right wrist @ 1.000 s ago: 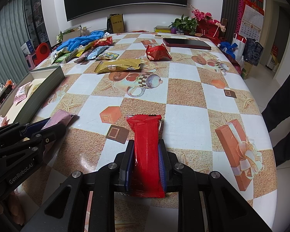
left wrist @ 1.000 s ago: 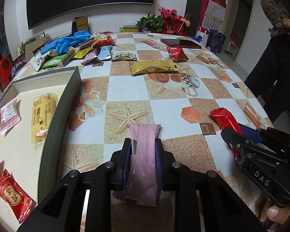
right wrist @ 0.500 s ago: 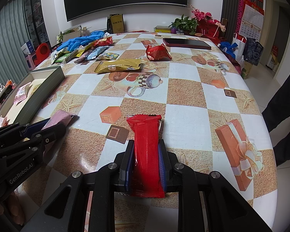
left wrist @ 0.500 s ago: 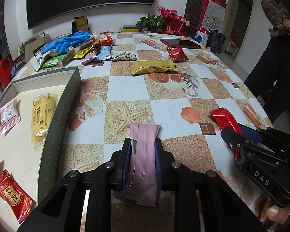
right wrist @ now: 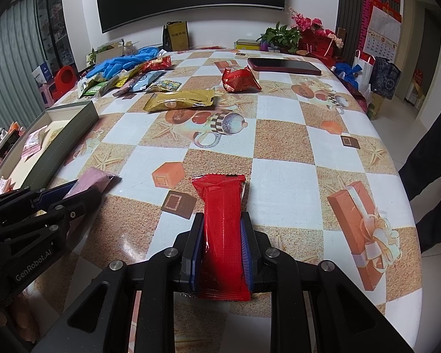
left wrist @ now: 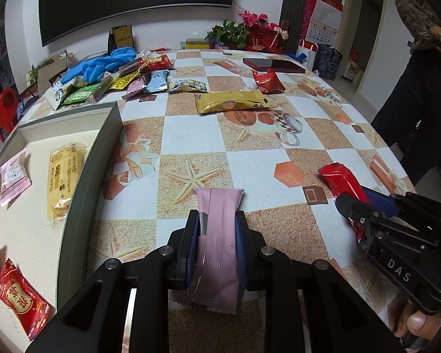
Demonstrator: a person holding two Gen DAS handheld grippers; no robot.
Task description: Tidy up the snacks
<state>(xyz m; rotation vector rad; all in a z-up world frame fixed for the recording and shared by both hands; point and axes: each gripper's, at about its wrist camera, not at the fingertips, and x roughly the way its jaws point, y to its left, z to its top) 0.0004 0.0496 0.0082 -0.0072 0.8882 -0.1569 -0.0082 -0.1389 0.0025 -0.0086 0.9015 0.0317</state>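
My left gripper point(left wrist: 217, 220) is shut on a pink snack packet point(left wrist: 219, 235), held above the near part of the patterned table point(left wrist: 191, 135). My right gripper point(right wrist: 223, 223) is shut on a red snack packet point(right wrist: 223, 229), just to the right of the left one. Each gripper shows in the other's view: the right gripper point(left wrist: 355, 203) with the red snack packet point(left wrist: 338, 178), the left gripper point(right wrist: 82, 191) with the pink snack packet point(right wrist: 92, 178). A grey open box point(left wrist: 103, 153) at the left holds a yellow packet point(left wrist: 63, 173), a pink packet point(left wrist: 13, 175) and a red packet point(left wrist: 20, 303).
A gold packet point(left wrist: 232, 101), a red bag point(left wrist: 266, 81) and a dark red phone point(left wrist: 273, 64) lie mid-table. A pile of snacks point(left wrist: 132, 81) and blue gloves point(left wrist: 103, 63) sit at the far left. A person in dark clothes point(left wrist: 417, 111) stands at the right edge.
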